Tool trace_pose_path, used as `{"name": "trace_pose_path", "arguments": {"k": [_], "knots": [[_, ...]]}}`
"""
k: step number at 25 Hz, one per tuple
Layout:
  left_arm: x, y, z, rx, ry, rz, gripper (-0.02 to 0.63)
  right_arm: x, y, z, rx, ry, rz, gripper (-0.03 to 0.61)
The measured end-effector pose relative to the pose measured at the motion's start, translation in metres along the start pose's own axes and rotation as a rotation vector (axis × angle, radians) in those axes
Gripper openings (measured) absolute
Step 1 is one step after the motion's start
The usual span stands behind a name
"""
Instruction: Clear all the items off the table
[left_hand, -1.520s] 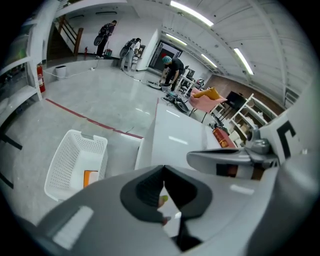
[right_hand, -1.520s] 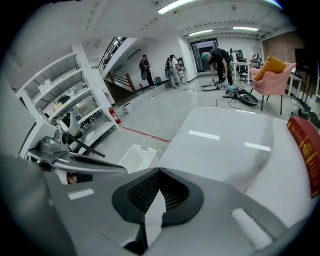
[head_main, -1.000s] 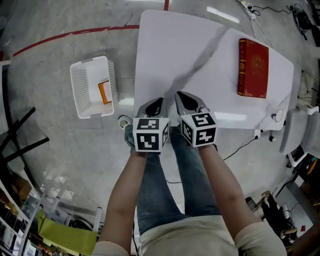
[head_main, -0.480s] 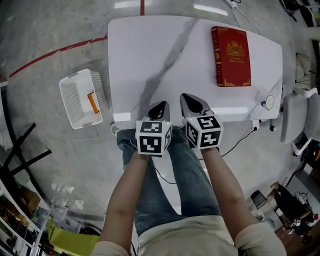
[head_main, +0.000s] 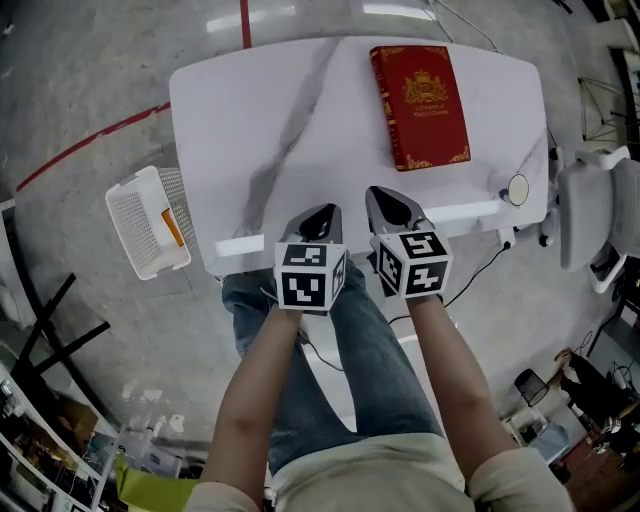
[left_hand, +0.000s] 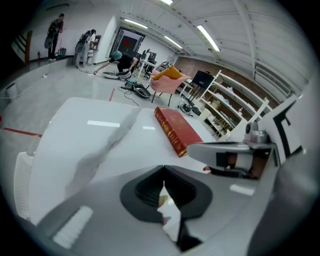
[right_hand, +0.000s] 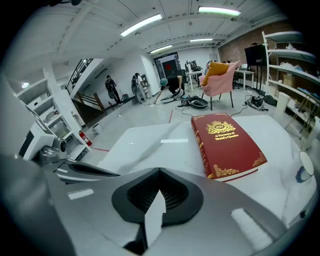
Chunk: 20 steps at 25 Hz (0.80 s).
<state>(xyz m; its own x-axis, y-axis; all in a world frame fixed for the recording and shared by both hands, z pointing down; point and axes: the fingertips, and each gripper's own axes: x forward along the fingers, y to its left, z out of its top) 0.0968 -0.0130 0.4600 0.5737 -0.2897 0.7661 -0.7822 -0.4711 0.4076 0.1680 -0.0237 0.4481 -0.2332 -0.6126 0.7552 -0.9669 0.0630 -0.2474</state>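
A person holds two grey hand-held grippers side by side over the near edge of a white rectangular table with a grey marble vein (head_main: 230, 110), both tilted downward and pointing across the tabletop. The left gripper (head_main: 318, 214) has its dark ribbed jaws pressed together with nothing between them, and the right gripper (head_main: 389, 198), just beside it, is likewise fully closed and empty. Each one carries its cube of black-and-white square markers just above the person's wrists. A red hardcover book with a gold crest and gold corner ornaments (head_main: 420, 92) lies flat on the far right part of the table, cover up, its spine toward the table's middle, well apart from both grippers and nearer to the right one. A small round white disc (head_main: 517, 188) sits at the table's right edge. On the grey floor to the left of the table, near its front left corner, stands a white plastic lattice basket (head_main: 132, 232) with a thin orange object (head_main: 172, 228) inside it. A red line (head_main: 90, 146) runs across the floor behind the basket.
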Motion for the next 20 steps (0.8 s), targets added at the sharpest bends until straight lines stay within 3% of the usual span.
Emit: {"name": "trace_pose_path", "arguments": {"k": [20], "knots": [[0.086,-0.079,0.044,0.024,0.018,-0.054,0.009,-0.023,-0.141,0.012,0.082,-0.029,-0.103,-0.002]]}}
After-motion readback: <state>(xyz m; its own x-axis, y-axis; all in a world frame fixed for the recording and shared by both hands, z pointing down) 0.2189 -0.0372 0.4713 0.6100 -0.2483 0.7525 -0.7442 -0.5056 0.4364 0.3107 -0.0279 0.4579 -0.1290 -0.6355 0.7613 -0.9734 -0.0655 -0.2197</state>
